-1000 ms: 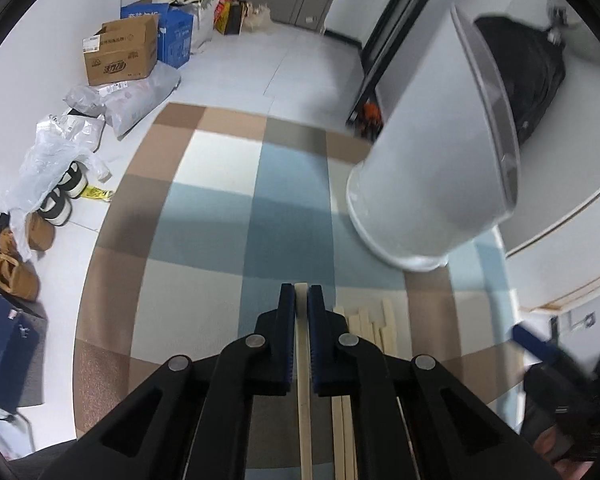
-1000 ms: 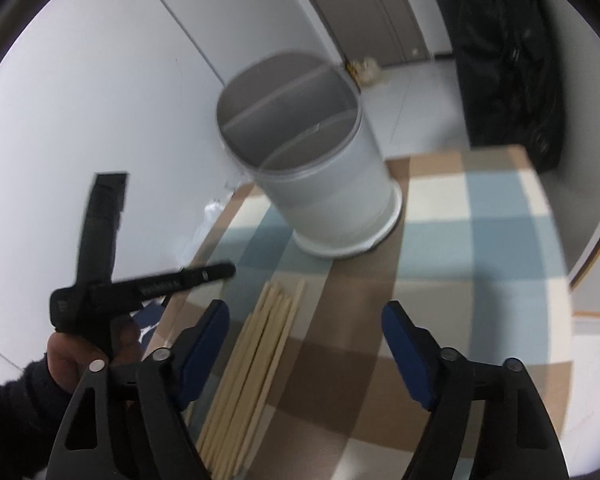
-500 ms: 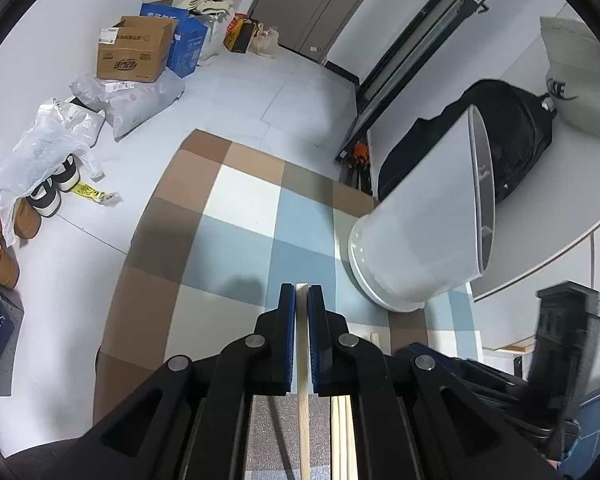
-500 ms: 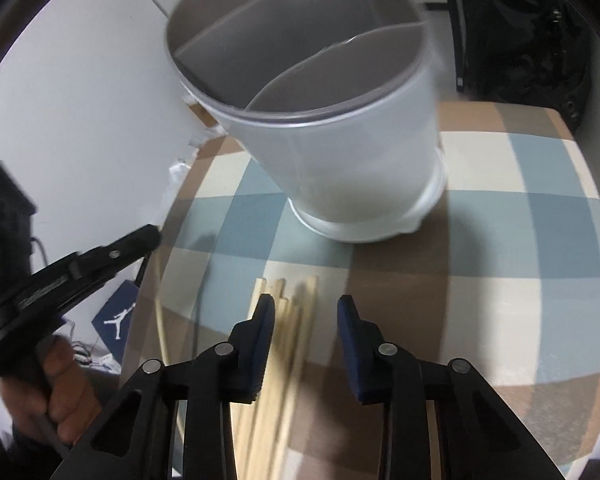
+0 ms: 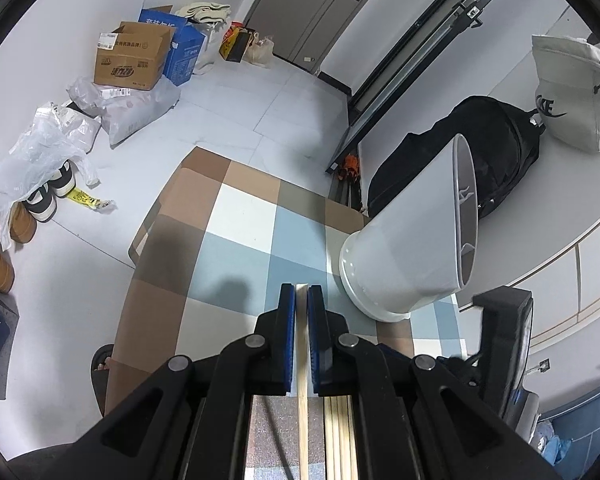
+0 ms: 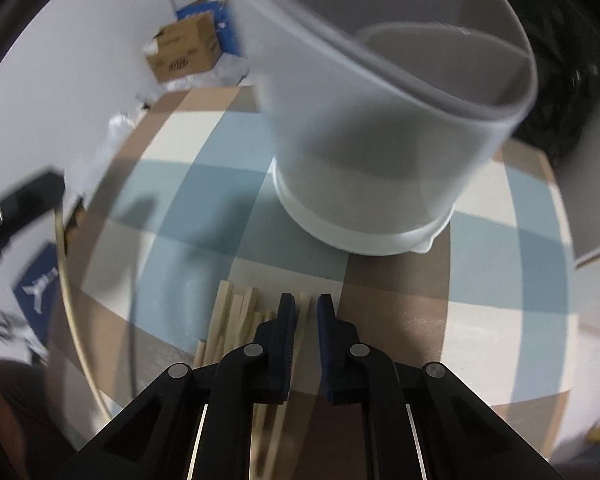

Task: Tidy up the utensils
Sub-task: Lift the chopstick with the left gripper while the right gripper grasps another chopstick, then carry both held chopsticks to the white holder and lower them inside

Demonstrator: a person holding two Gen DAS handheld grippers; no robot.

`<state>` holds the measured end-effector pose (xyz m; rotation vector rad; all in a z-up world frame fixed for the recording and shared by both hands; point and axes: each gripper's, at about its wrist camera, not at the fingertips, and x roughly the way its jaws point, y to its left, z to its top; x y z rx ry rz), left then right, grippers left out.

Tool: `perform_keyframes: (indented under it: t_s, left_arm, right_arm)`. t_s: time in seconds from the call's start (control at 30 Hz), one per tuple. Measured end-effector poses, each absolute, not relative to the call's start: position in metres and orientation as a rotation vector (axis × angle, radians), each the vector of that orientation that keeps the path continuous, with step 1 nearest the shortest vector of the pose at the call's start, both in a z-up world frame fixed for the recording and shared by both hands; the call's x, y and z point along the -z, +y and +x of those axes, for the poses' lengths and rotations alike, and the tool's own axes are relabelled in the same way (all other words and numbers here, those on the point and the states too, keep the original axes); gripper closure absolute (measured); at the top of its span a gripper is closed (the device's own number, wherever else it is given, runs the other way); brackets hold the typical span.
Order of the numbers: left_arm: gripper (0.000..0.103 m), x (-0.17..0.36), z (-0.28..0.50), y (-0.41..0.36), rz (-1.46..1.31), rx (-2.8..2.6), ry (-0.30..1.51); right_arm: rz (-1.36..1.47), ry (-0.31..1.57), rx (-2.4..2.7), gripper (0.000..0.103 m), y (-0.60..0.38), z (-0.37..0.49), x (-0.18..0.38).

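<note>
Chopstick point(image 5: 301, 344) in left tool point(image 5: 301, 300)

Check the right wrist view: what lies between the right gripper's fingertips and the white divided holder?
Only bare checked tablecloth. The right gripper sits at the far ends of the chopsticks, and the white divided holder stands beyond that bare stretch.

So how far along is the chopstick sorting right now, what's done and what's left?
Done: nothing visible yet; the divided white holder looks empty where its inside shows. In hand: the left tongs are clamped on one chopstick. The right tongs have just been closing over the pile of chopsticks on the checked cloth; a firm grip isn't clear. Left: almost the whole pile.
</note>
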<state>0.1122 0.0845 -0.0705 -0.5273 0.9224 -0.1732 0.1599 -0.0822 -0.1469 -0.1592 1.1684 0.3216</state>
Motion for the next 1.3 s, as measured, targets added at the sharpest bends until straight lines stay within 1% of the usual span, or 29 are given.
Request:
perform_keyframes:
  t_s: [0.1,0.2,0.3,0.4,0.43,0.5,0.57,0.77,1.0,1.1,1.3]
  left_arm:
    - [0.101,0.070,0.112,0.086,-0.529,0.170,0.918]
    - [0.101,0.068,0.111,0.086,-0.524,0.171,0.906]
    - [0.101,0.065,0.109,0.086,-0.512,0.174,0.891]
    - [0.101,0.061,0.106,0.083,-0.494,0.177,0.881]
    - [0.101,0.059,0.106,0.082,-0.482,0.177,0.878]
    - [0.101,0.054,0.103,0.078,-0.459,0.179,0.865]
    - [0.101,0.048,0.100,0.075,-0.444,0.184,0.851]
    - [0.101,0.025,0.089,0.064,-0.405,0.195,0.819]
    - [0.101,-0.002,0.078,0.051,-0.363,0.200,0.767]
    - [0.101,-0.014,0.078,0.044,-0.349,0.206,0.748]
    - [0.101,-0.038,0.079,0.027,-0.282,0.211,0.713]
  right_arm:
    - [-0.217,1.154,-0.317,0.096,-0.078,0.157,0.147]
    - [-0.205,1.148,-0.331,0.097,-0.082,0.156,0.141]
    - [-0.133,1.123,-0.366,0.097,-0.091,0.148,0.135]
    - [-0.045,1.048,-0.399,0.097,-0.117,0.137,0.113]
    - [-0.045,1.048,-0.399,0.097,-0.117,0.137,0.113]
    - [0.053,0.988,-0.412,0.097,-0.139,0.131,0.089]
    - [0.090,0.966,-0.421,0.097,-0.145,0.129,0.082]
    - [0.168,0.833,-0.472,0.097,-0.167,0.114,0.039]
    - [0.188,0.722,-0.522,0.097,-0.178,0.096,0.011]
    - [0.199,0.680,-0.547,0.097,-0.179,0.097,0.012]
    - [0.194,0.604,-0.570,0.097,-0.189,0.094,-0.004]
